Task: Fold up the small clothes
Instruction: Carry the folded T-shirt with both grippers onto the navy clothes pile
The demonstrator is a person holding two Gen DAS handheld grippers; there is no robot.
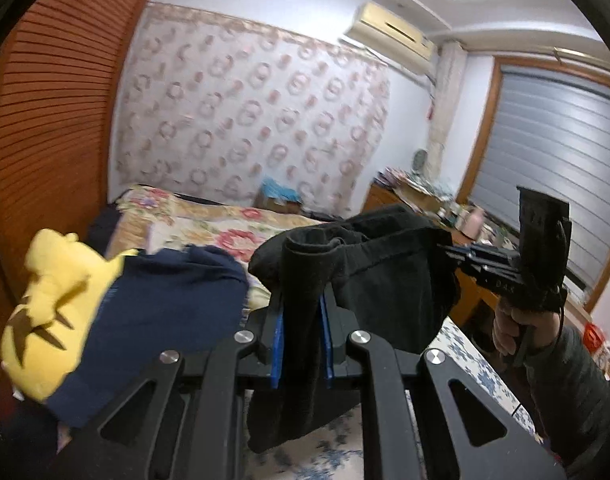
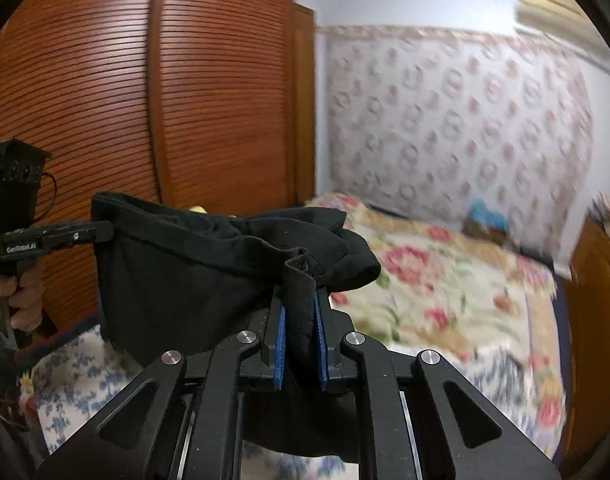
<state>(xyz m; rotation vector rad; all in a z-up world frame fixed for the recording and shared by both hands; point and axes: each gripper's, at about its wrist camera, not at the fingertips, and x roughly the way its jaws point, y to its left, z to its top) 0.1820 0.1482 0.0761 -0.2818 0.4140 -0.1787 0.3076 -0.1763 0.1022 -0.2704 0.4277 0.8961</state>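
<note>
black garment pinched by left gripper and right gripper; lower hem hidden.

The small cloth hangs in the air above the bed, stretched between the left gripper and the right gripper, and each one pinches an end of it. On the bed, left of the cloth in the left wrist view, lies another piece of clothing with a plush toy touching its left side. The wardrobe stands behind the bed's left side, and the dresser stands to the bed's right, with the window behind it.
</note>
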